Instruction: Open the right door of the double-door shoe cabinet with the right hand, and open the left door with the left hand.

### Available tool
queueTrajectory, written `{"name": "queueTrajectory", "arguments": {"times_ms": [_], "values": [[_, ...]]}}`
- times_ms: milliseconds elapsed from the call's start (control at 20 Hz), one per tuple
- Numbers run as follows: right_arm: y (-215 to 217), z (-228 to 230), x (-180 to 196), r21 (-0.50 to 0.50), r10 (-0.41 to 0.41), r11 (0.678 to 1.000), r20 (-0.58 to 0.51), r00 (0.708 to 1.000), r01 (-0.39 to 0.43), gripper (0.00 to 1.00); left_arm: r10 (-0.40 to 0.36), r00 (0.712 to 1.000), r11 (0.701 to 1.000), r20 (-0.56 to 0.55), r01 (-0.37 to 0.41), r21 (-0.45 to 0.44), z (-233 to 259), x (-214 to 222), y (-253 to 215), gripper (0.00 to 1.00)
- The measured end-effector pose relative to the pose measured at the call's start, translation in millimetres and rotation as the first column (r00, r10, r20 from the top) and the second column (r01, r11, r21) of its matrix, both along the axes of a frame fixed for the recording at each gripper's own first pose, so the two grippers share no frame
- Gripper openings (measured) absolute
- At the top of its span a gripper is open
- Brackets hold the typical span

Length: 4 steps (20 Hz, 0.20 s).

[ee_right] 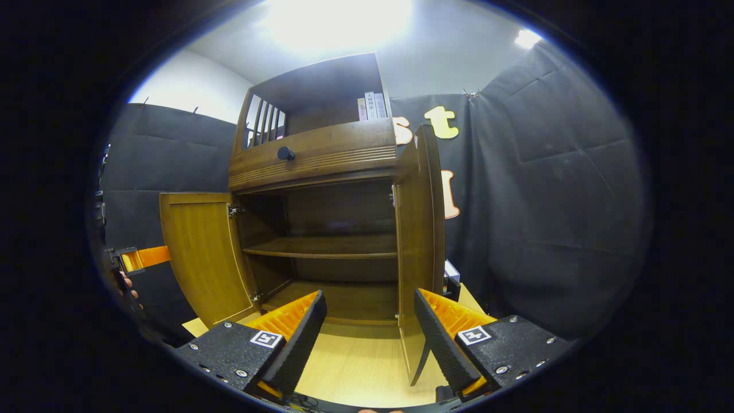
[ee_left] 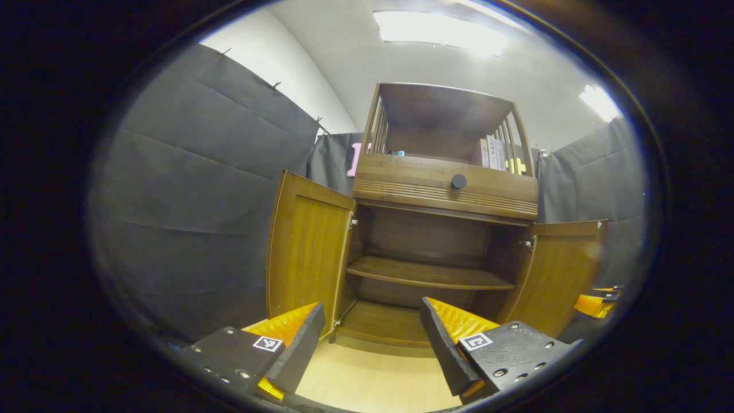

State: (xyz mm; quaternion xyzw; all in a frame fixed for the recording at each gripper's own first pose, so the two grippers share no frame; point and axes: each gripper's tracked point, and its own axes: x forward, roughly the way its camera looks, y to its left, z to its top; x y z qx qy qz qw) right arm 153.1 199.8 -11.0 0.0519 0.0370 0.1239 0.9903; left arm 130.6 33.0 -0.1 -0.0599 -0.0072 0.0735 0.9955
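The wooden shoe cabinet (ee_left: 441,189) stands straight ahead with both doors swung open and its inner shelf (ee_left: 427,274) bare. In the left gripper view the left door (ee_left: 307,252) hangs just beyond my left gripper (ee_left: 370,338), which is open and holds nothing. The right door (ee_left: 559,275) stands open farther right. In the right gripper view the right door (ee_right: 418,241) is seen nearly edge-on, its lower edge close to the inner side of one finger of my right gripper (ee_right: 370,338), which is open and empty. The left door (ee_right: 200,255) stands open at the left.
A drawer with a black knob (ee_left: 459,181) sits above the doors, and books (ee_left: 493,154) stand on the top shelf. Light wood floor (ee_left: 373,378) lies before the cabinet. Black cloth walls close in on both sides. A small box (ee_right: 452,272) sits behind the right door.
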Motion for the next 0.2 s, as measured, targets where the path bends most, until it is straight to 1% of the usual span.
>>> {"name": "queueTrajectory", "arguments": {"times_ms": [150, 200], "values": [[5.8, -9.2, 2.7, 0.012, 0.003, 1.000, -0.031, 1.000, -0.003, 0.95, 0.001, 1.000, 0.997, -0.019, 0.001, 0.073, -3.3, 1.1, -2.1, 0.90], [6.8, -11.4, 3.9, 0.006, 0.002, 1.000, -0.039, 0.999, -0.002, 0.92, 0.001, 1.000, 0.996, -0.026, 0.002, 0.090, -4.9, 0.2, -3.1, 0.90]]}}
